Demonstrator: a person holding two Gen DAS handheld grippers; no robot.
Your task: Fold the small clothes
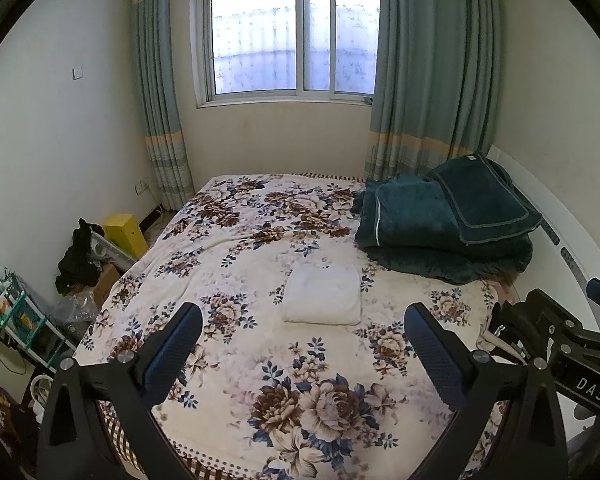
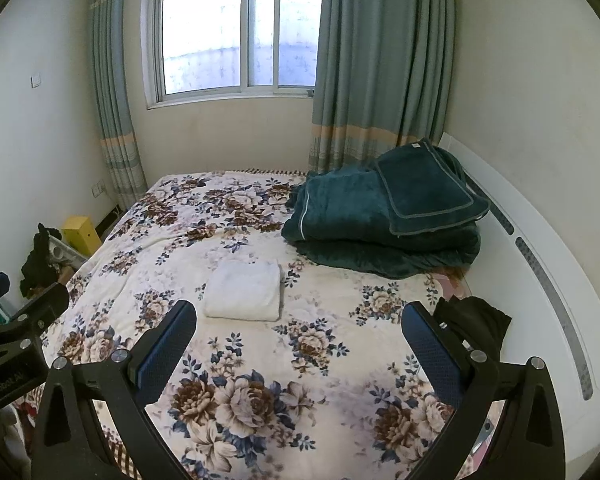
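We're hovering both grippers, fingers spread and empty: the black garment [image 2: 474, 326] is lying just beside the right gripper's [image 2: 300, 344] right finger, nearer than the left gripper [image 1: 302, 346].

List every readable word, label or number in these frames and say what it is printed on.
"DAS": on the right claw's black body, seen from the left wrist view.
"GenRobot.AI", partly blurred: on the left claw's body, seen from the right wrist view.
White tag on the dark green blanket: too small to read.

left gripper [image 1: 303, 328]: black frame, blue textured pads, silver screws | right gripper [image 2: 299, 326]: same build, white "DAS" lettering
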